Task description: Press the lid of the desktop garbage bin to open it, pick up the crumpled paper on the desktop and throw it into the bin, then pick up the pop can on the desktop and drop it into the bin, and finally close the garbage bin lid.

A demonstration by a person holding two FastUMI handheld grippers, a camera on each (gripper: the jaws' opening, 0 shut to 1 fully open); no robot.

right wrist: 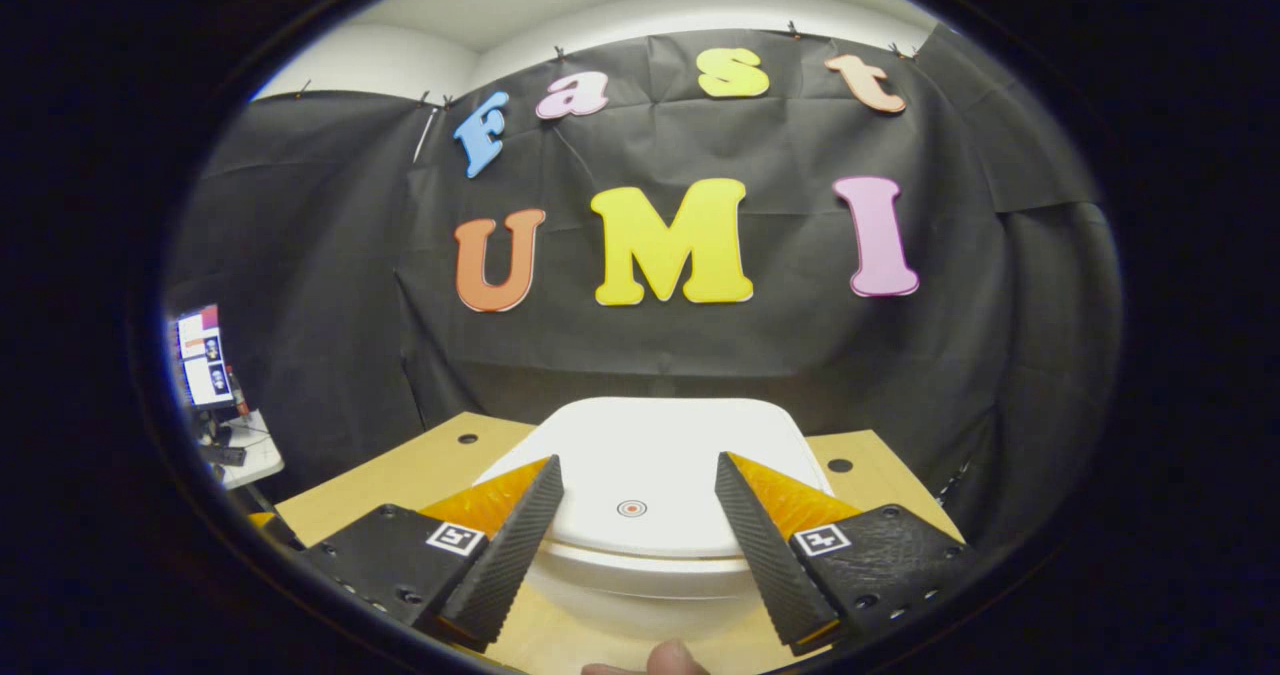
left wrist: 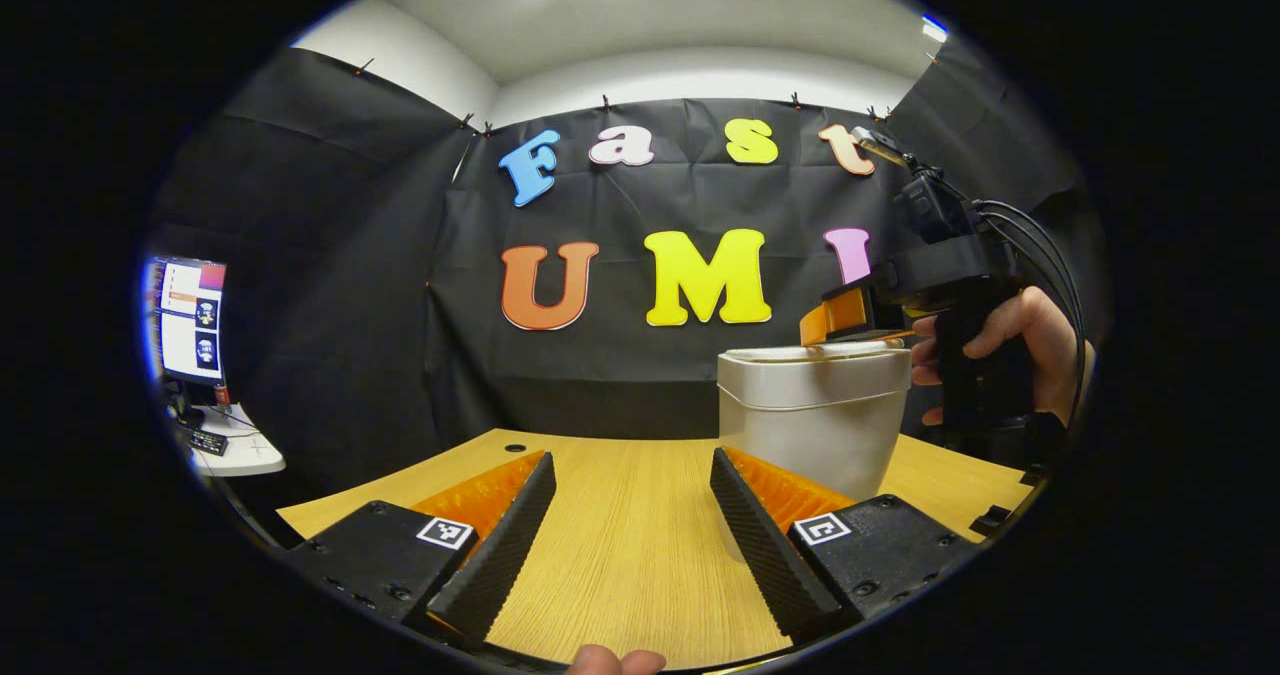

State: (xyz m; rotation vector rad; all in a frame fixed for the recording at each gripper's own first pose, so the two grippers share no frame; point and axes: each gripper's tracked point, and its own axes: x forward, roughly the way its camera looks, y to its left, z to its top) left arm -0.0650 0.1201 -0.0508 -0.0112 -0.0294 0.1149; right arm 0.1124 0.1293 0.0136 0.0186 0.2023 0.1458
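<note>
- Wide-spread fingers of the left tool frame bare desk in the left gripper view; it is open and holds nothing.
- Ahead and to its right stands the bin, upright on the desk, lid down.
- Above that lid, the right tool hangs low in a hand; from this side it looks at or very near the lid, but I cannot tell whether it touches.
- Seen from the right gripper view, the right tool is open and empty, its fingers spread either side of the lid, which lies just below and ahead.
- A small round mark sits on the lid between the fingers, likely the press spot.
- My judgement: the task is at its first step, the press to open the bin, not yet done since the lid lies flat.
- Left to do: paper into the bin, can into the bin, lid closed.
- Neither paper nor can can be placed from these pictures.
</note>
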